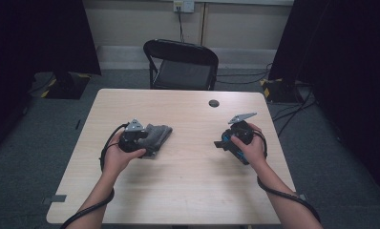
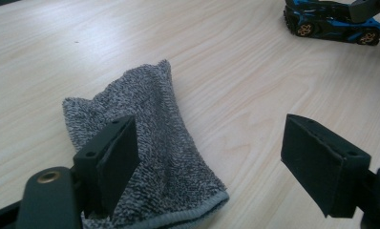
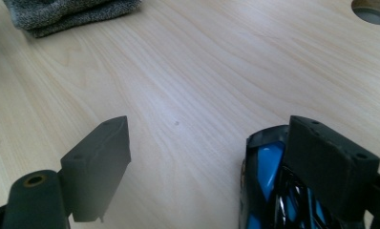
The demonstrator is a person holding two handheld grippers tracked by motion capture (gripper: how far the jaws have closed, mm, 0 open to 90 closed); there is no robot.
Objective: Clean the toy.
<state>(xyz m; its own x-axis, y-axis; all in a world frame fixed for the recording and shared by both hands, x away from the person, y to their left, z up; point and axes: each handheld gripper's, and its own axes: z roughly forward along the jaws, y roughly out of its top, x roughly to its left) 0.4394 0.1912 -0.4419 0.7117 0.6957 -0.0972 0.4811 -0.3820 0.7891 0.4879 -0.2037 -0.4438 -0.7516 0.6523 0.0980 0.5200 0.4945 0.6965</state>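
Observation:
A folded grey knitted cloth [image 1: 158,134] lies on the left half of the wooden table [image 1: 188,191]. My left gripper [image 1: 146,140] is low over it and stands open. In the left gripper view the cloth [image 2: 154,138] passes under the left jaw, while the right jaw hangs over bare wood, so the left gripper [image 2: 216,164] holds nothing. A black and blue toy car [image 1: 231,146] sits at the right. My right gripper [image 3: 209,167] is open, and the car [image 3: 267,191] lies against and partly under its right jaw. The left gripper view shows the car [image 2: 333,23] far off.
A round cable hole [image 1: 214,103] sits near the table's far edge, and the right gripper view has the hole [image 3: 373,9] at its top right. A black folding chair [image 1: 181,64] stands behind the table. Dark curtains flank both sides. Bare wood lies between the grippers.

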